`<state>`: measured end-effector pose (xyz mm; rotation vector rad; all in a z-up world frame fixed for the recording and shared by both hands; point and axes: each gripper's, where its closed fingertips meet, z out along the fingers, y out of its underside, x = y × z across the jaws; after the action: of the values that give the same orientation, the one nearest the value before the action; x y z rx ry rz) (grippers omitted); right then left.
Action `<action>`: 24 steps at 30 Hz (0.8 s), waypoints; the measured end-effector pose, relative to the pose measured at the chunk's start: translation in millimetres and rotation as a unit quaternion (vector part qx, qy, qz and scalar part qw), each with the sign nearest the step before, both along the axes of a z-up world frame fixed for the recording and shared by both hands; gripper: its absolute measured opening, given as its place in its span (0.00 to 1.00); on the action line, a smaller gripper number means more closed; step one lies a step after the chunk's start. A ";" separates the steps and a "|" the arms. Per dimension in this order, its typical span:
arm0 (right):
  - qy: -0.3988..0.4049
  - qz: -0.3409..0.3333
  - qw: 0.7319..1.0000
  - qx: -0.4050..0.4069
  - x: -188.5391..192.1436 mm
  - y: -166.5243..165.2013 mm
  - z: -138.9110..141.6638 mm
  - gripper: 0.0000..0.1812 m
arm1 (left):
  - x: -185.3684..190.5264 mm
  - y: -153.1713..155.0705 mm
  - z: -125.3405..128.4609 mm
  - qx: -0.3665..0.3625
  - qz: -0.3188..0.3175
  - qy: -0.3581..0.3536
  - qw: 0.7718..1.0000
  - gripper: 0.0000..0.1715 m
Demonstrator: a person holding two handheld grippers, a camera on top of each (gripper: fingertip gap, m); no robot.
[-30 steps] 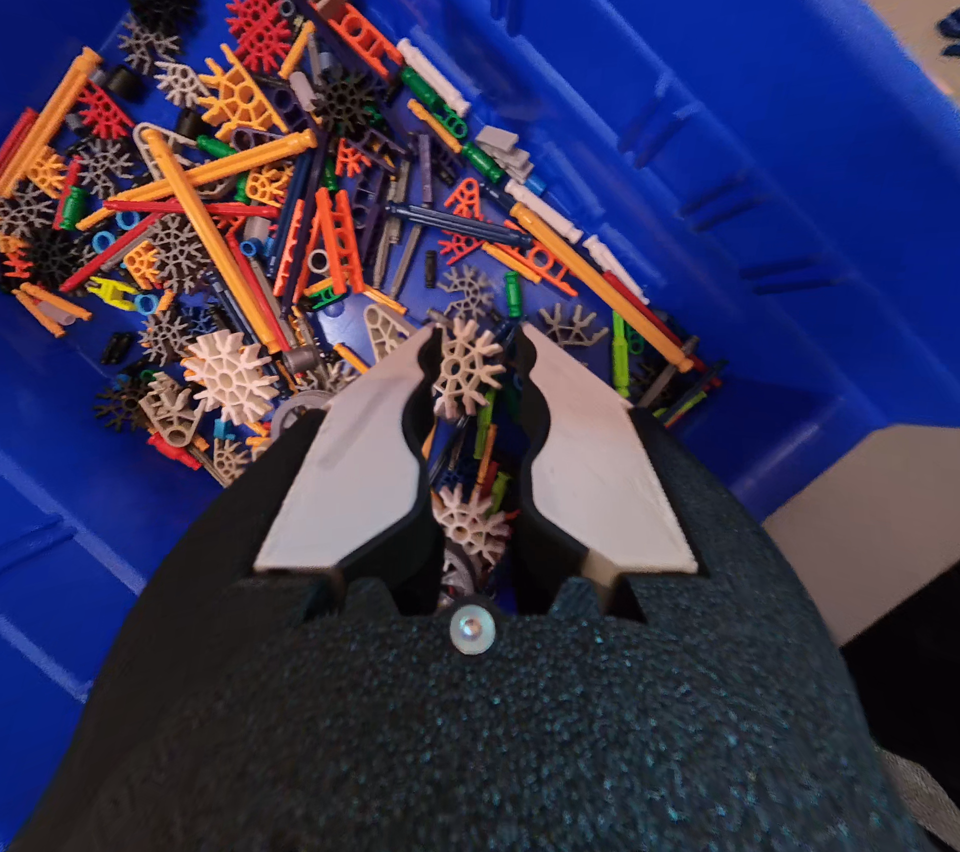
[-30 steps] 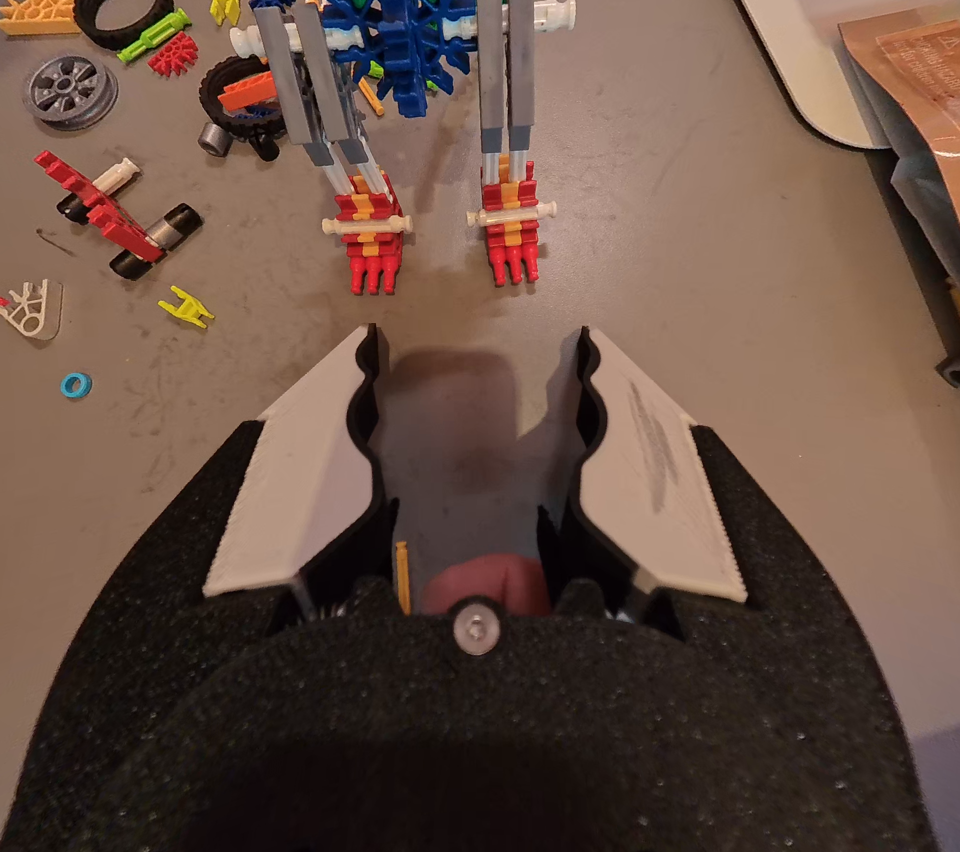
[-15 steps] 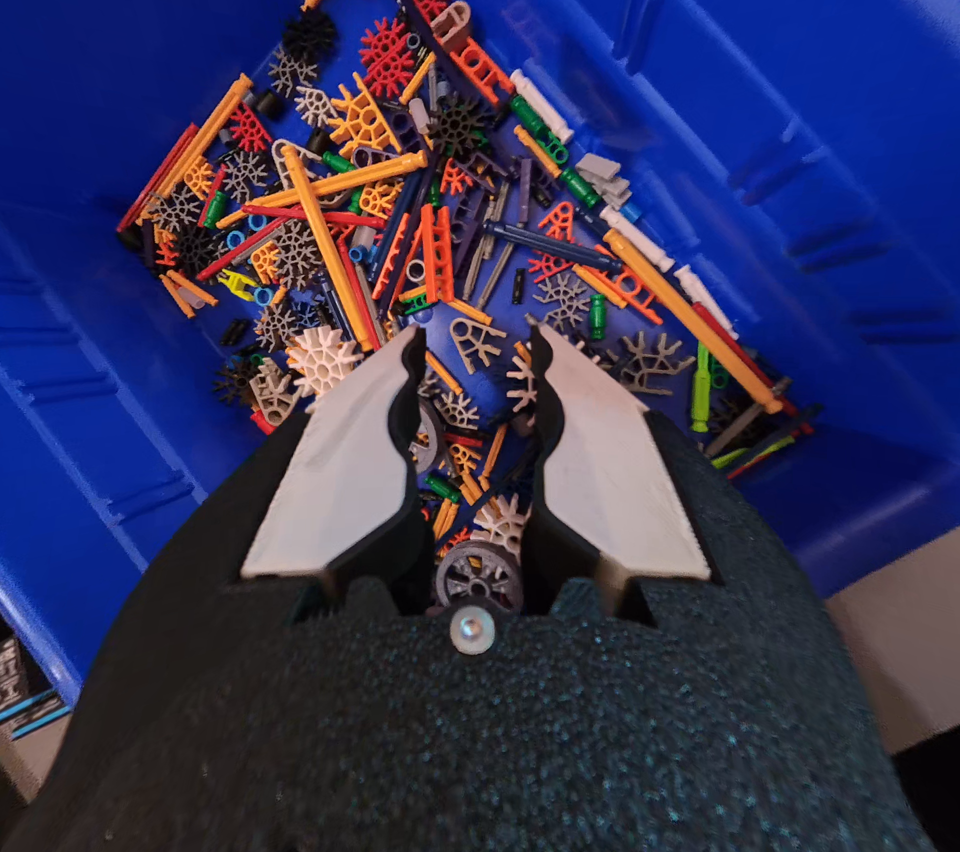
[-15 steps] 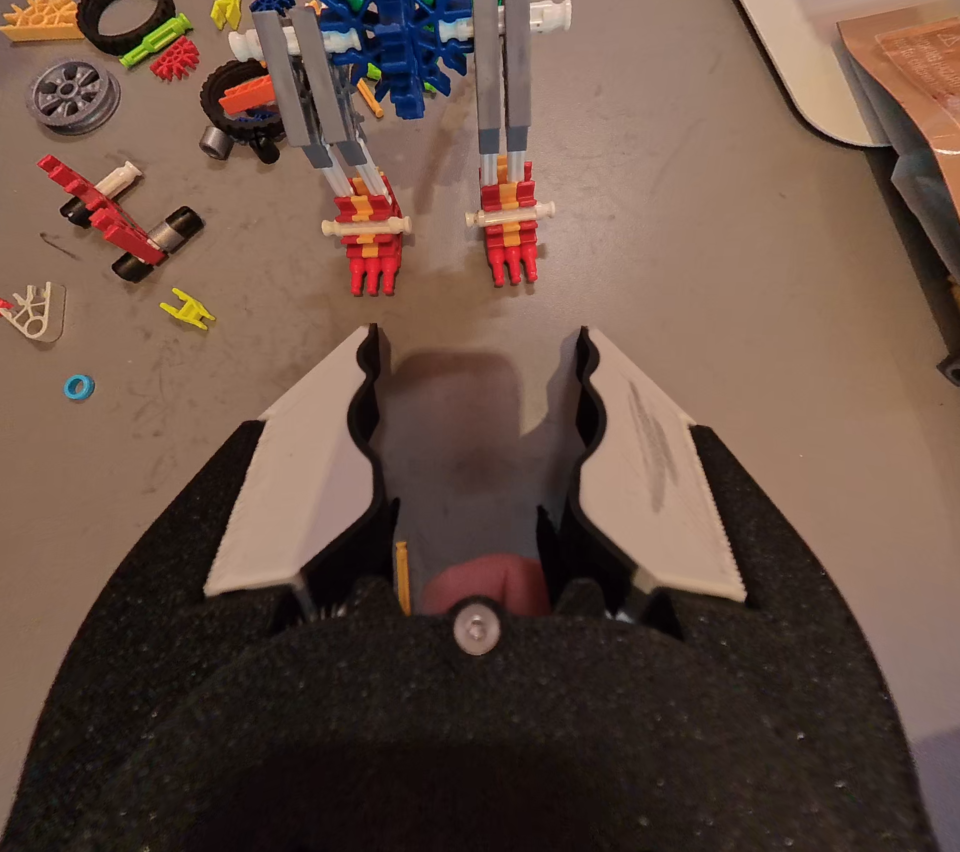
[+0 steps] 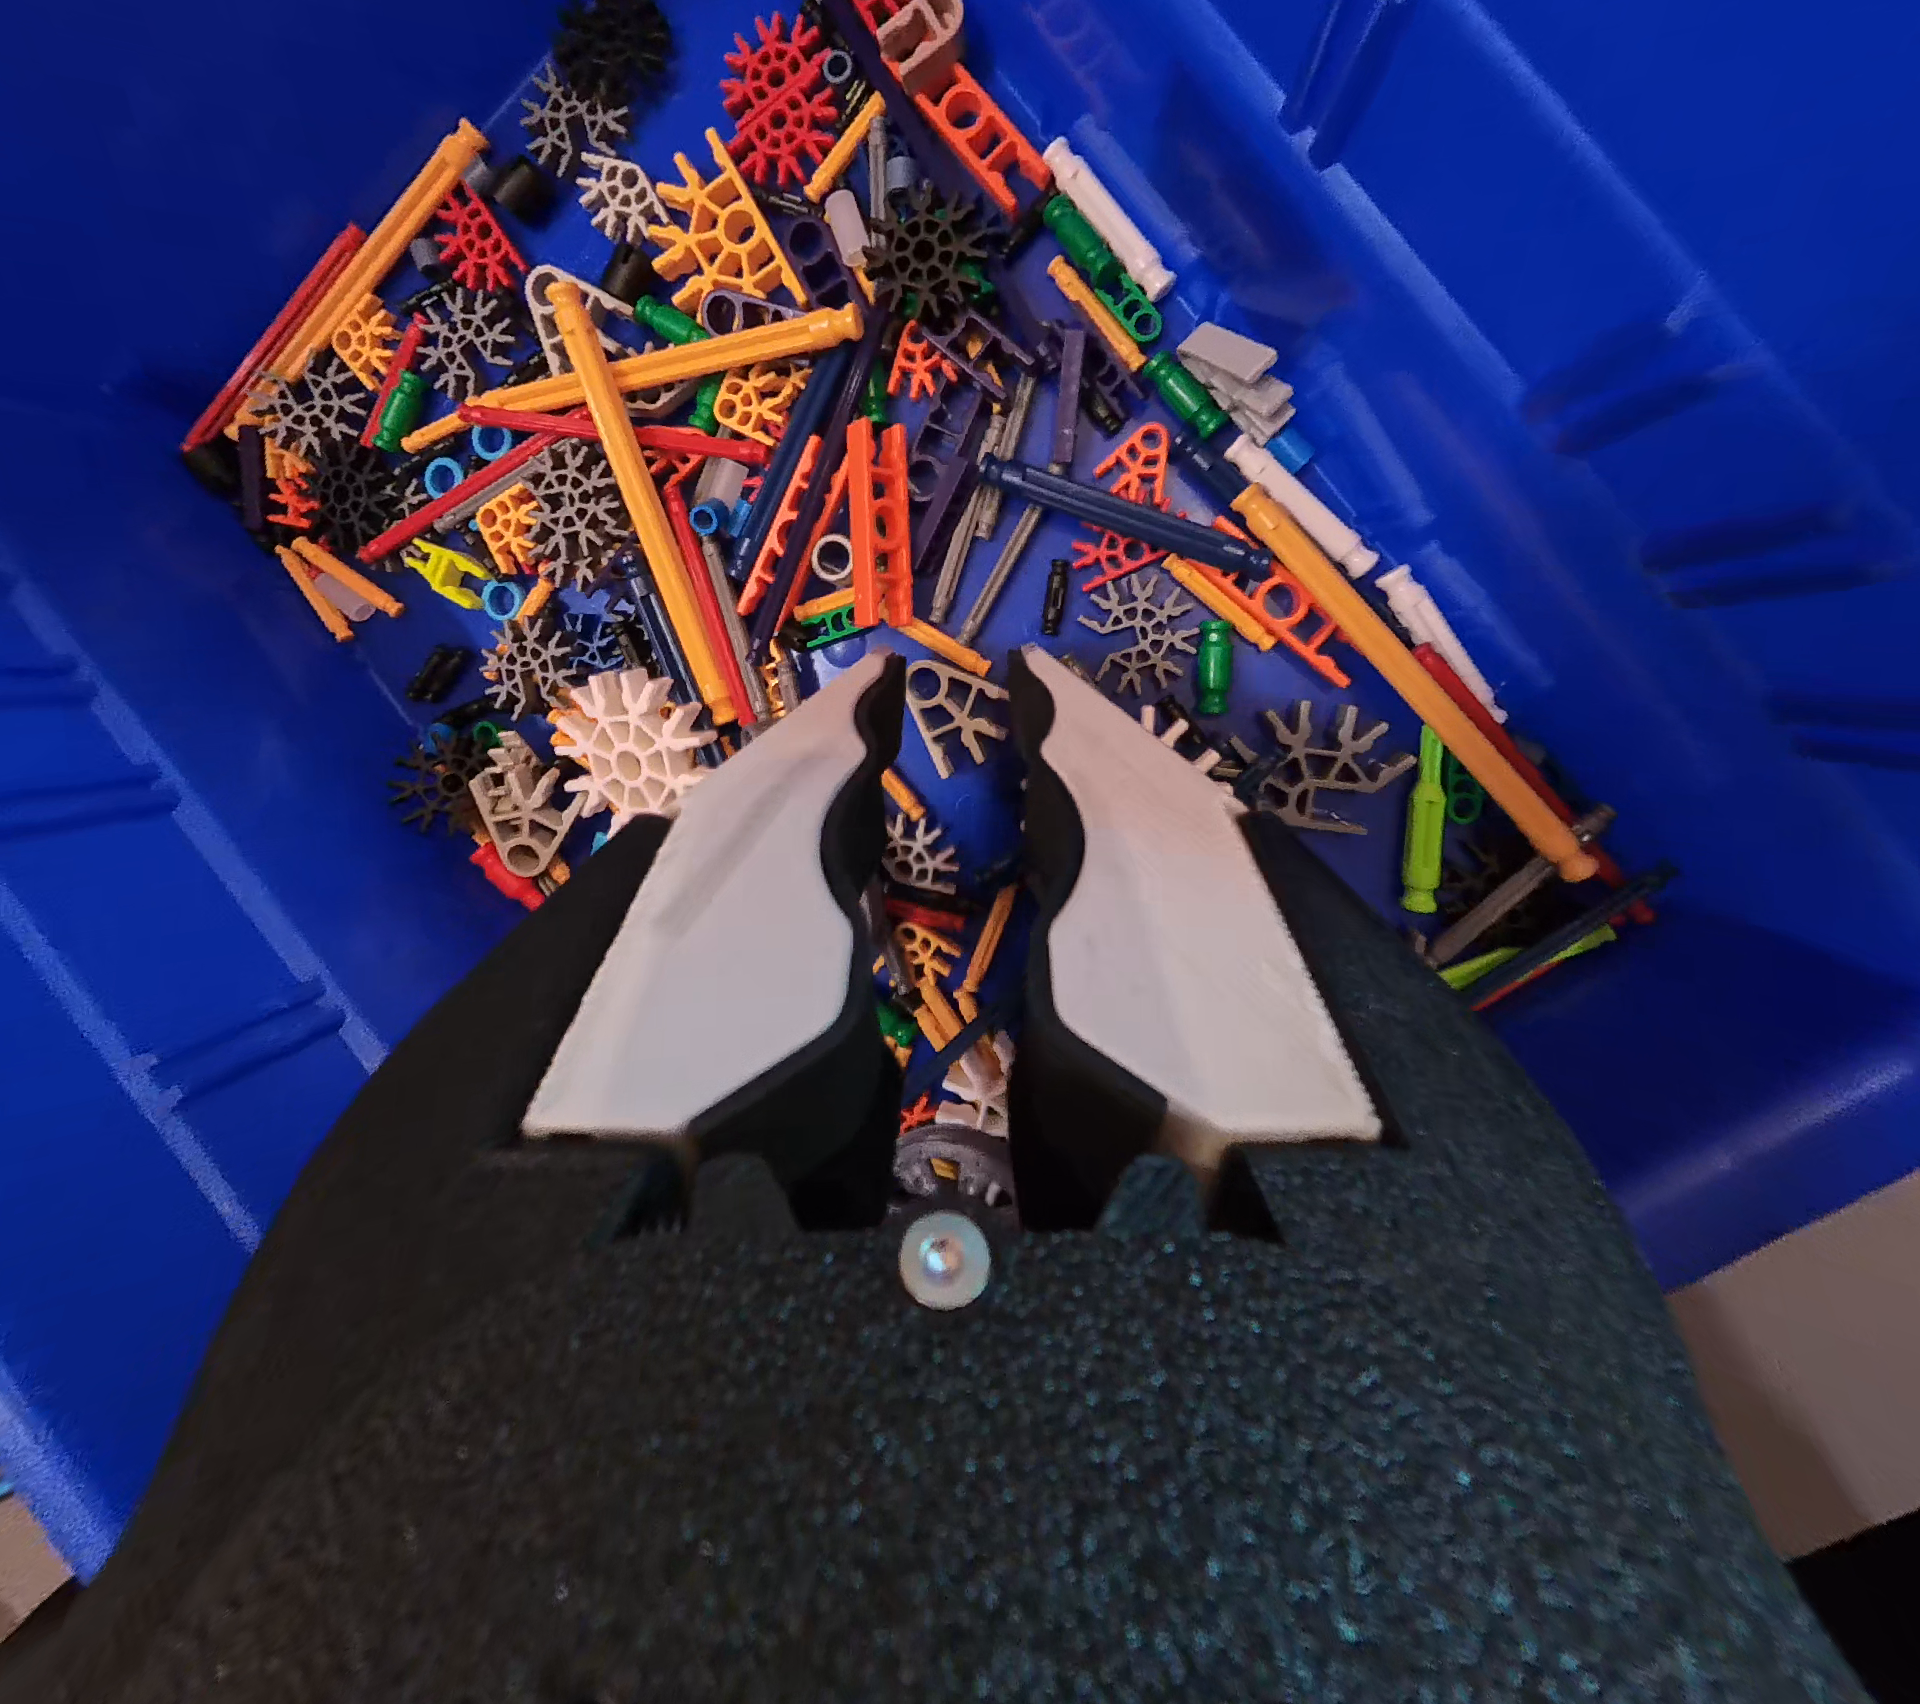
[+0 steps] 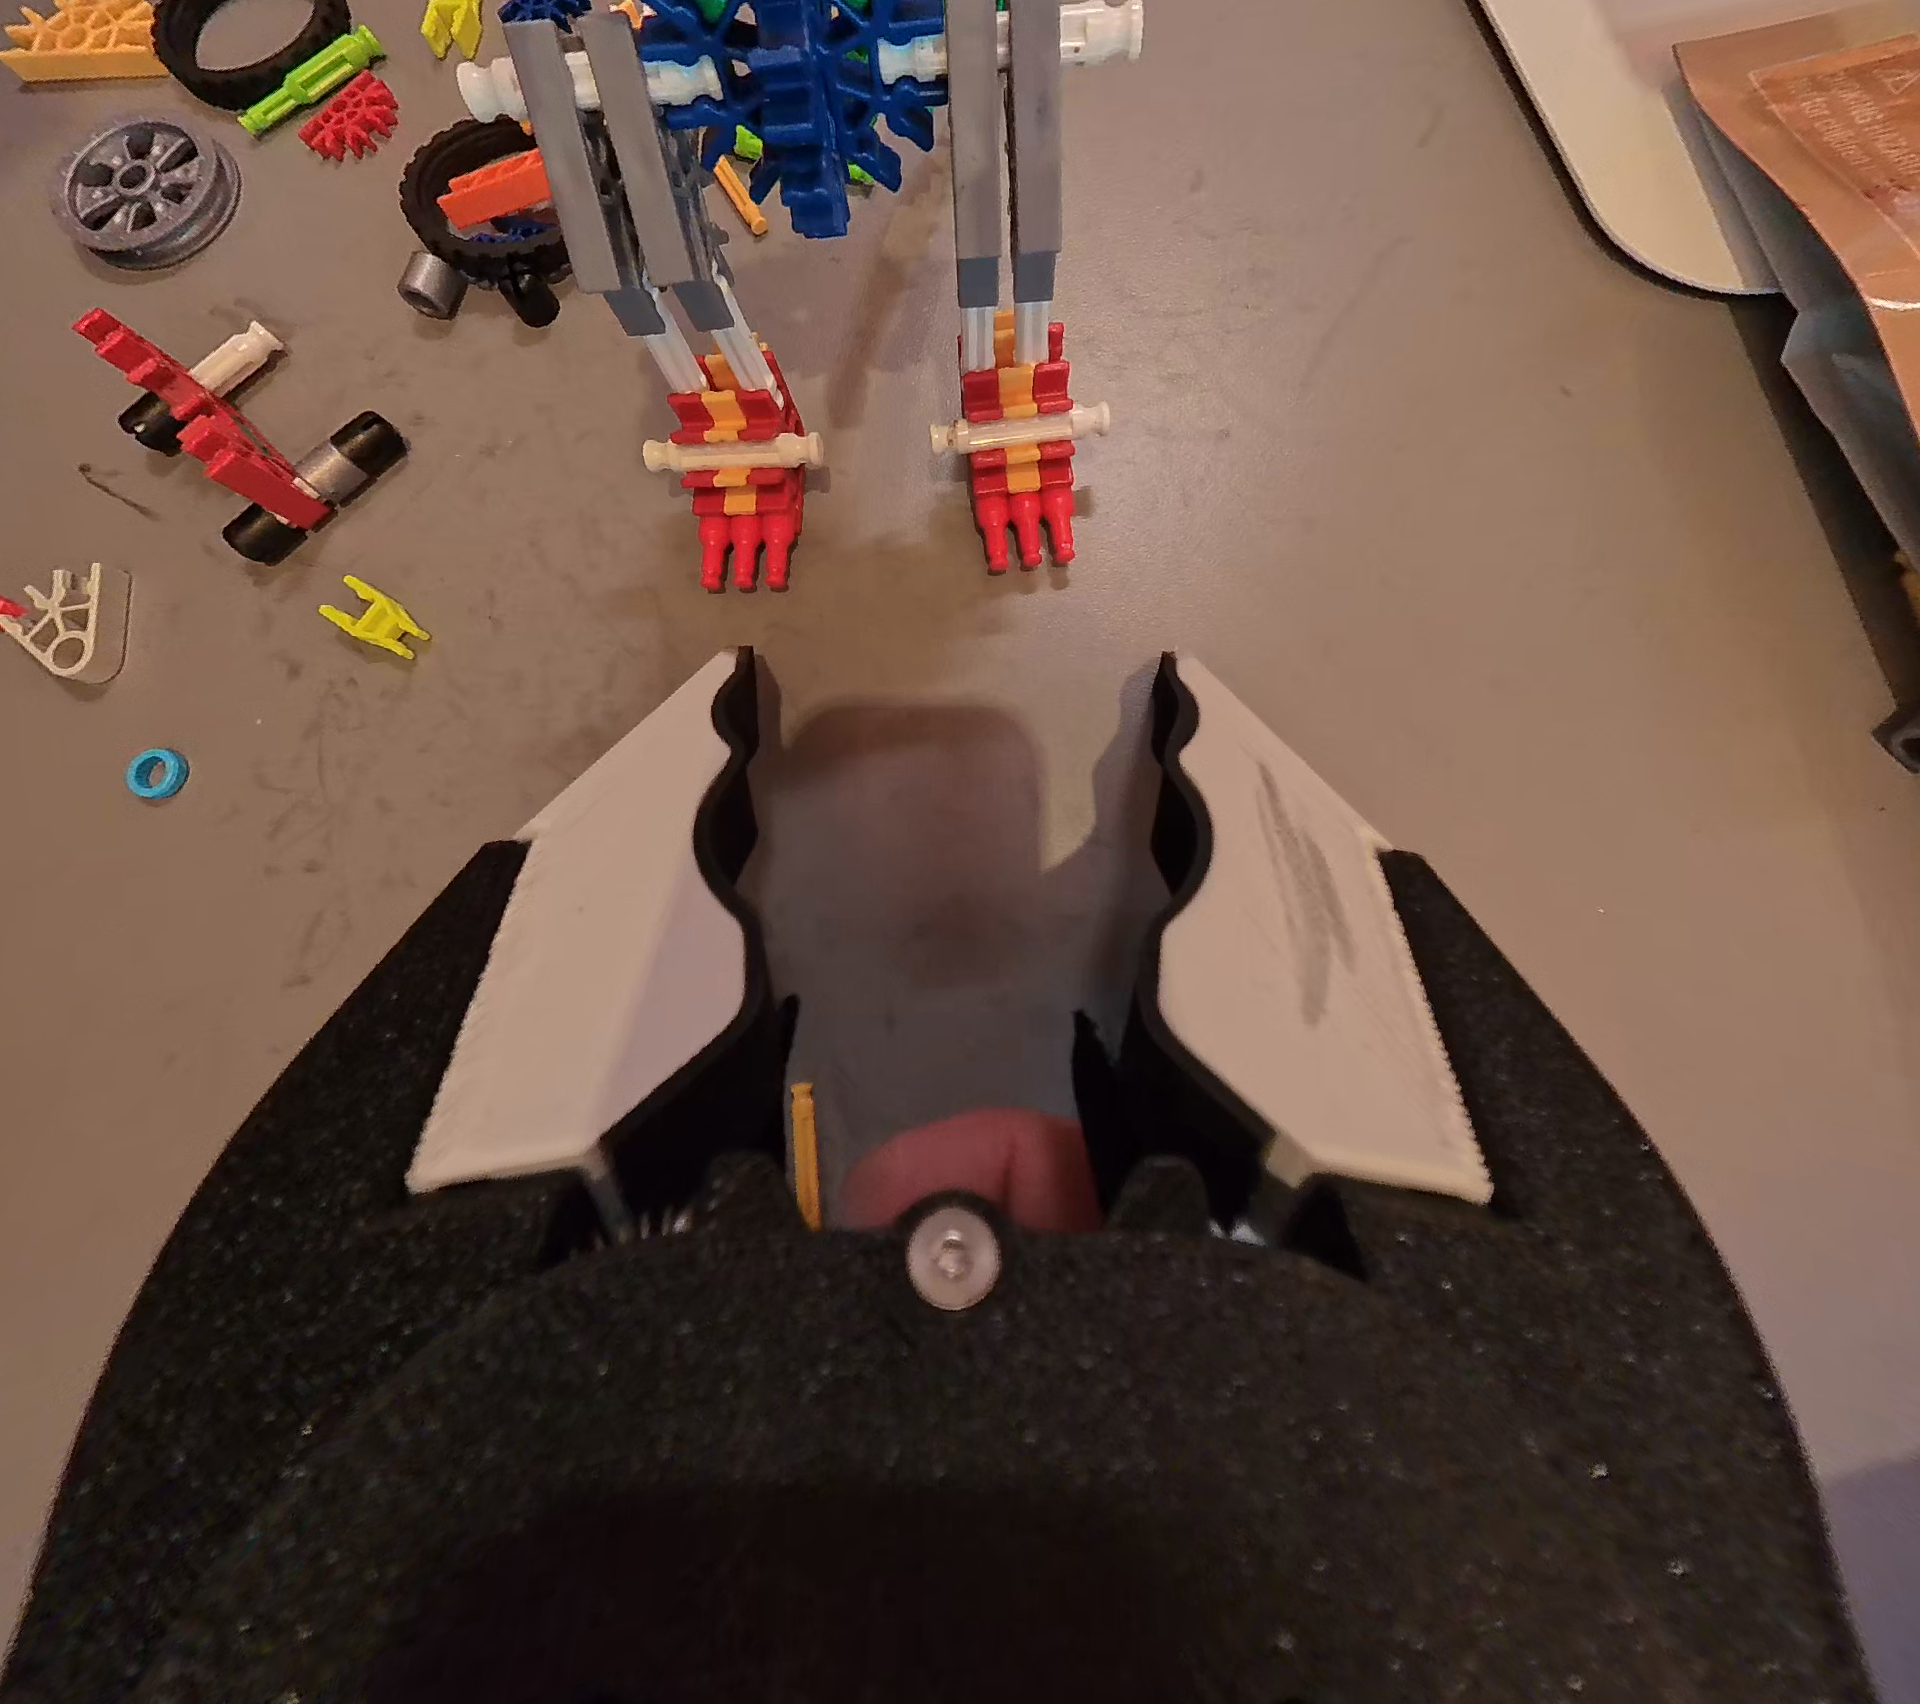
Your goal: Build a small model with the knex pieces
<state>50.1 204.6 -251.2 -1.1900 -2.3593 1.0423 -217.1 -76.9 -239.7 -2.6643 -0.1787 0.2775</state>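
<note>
Connector pieces and rods fill the floor of the blue bin (image 5: 1558, 304); your left gripper (image 5: 954, 675) hangs above them with a narrow gap between its fingers, holding nothing, a grey fan-shaped connector (image 5: 961, 712) showing in line with the tips. Such parts look light, stiff and slick; you would best pinch across a flat face. Your right gripper (image 6: 954, 667) stands wide apart and empty over the grey table (image 6: 1403, 511), near the red feet of a built model (image 6: 810, 65). Loose tyres (image 6: 251, 25), a grey wheel hub (image 6: 145, 189) and a small blue ring (image 6: 158, 773) lie to its left.
</note>
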 end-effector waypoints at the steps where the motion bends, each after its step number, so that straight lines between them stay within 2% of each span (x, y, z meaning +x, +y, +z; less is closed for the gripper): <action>1: 0.000 0.000 1.000 0.000 0.1 0.0 0.0 0.42 | -1.2 -0.2 -1.7 -0.004 0.002 0.001 1.000 0.10; 15: 0.001 0.000 1.000 0.001 0.1 -0.1 -0.1 0.42 | -3.4 2.6 -10.3 -0.015 0.006 -0.003 1.000 0.01; 24: 0.001 0.000 1.000 0.001 0.1 0.0 -0.2 0.42 | -4.0 2.6 -9.5 -0.018 -0.001 0.009 1.000 0.01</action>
<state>50.3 204.5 -251.4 -1.1883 -2.3590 1.0404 -221.2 -74.3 -249.2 -2.6972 -0.1669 0.3083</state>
